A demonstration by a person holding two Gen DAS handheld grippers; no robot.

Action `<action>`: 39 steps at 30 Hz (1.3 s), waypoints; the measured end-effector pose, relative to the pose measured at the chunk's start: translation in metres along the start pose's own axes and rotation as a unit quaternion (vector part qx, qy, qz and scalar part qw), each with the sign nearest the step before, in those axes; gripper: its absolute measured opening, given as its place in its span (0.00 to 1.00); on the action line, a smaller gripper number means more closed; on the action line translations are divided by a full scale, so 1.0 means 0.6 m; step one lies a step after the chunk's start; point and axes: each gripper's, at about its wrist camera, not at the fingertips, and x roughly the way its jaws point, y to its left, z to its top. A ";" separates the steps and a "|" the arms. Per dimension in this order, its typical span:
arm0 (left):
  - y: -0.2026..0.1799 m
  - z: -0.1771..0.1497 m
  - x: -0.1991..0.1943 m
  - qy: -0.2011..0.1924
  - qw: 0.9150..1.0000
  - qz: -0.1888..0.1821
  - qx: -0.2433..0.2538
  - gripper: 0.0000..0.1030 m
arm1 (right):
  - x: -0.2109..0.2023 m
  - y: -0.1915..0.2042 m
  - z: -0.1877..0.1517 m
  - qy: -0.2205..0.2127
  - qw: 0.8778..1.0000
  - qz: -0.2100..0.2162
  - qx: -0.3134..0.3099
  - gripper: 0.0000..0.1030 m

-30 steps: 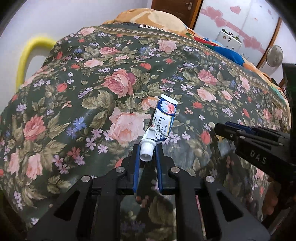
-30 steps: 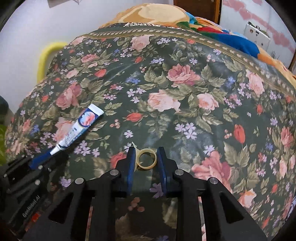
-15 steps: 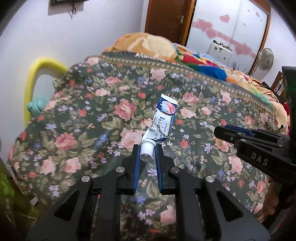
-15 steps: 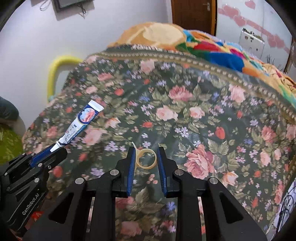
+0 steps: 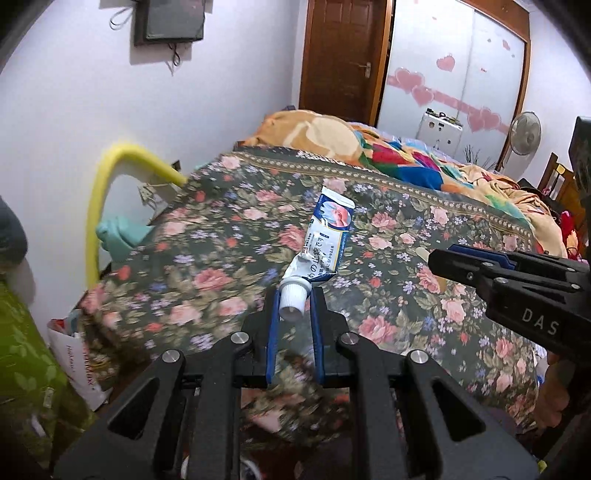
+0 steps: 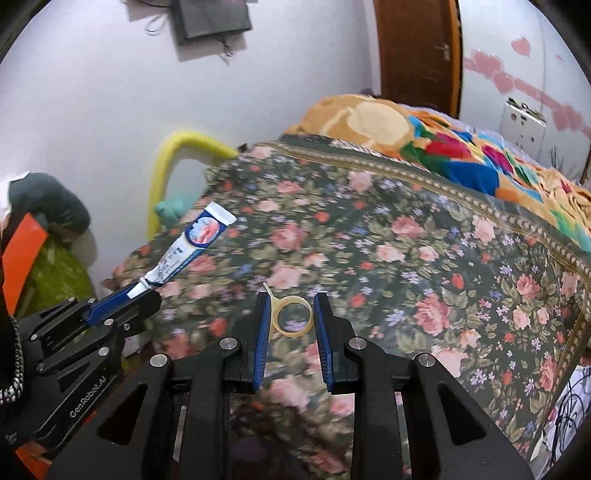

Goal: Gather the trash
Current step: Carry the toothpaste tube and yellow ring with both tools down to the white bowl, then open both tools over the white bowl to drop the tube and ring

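Left gripper (image 5: 293,308): we are clamping the jaws on a crinkled toothpaste tube (image 5: 324,242).
Right gripper (image 6: 291,314): we are pinching a thin rubbery ring (image 6: 291,316).
Bed (image 5: 207,258): floral quilt.

Bed: a dark floral bedspread (image 5: 221,236) fills the space ahead of and below the jaws.
Blanket: an orange, multicoloured blanket (image 5: 369,144) lies bunched beyond the bedspread.
Wall: pale lilac wall (image 5: 221,85), ahead-left, with a dark framed panel (image 5: 170,20) hung high.
Door: brown wooden door (image 5: 343,55) straight ahead, far.
Wardrobe: white doors with pink hearts (image 5: 458,74), ahead-right.
Fan: standing fan (image 5: 524,134), far right.
Rail: yellow padded rail (image 5: 110,173) left of the bed.
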 end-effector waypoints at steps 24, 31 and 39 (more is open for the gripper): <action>0.193 -0.209 -0.174 0.053 0.995 0.059 -0.052 0.15 | -0.045 0.269 -0.125 0.033 0.989 0.112 -0.088 0.21; 0.225 -0.282 -0.146 0.138 0.985 0.064 -0.078 0.15 | 0.010 0.304 -0.175 0.105 0.981 0.139 -0.089 0.21; 0.262 -0.348 -0.088 0.228 0.963 0.049 -0.134 0.15 | 0.080 0.330 -0.228 0.201 0.962 0.160 -0.095 0.21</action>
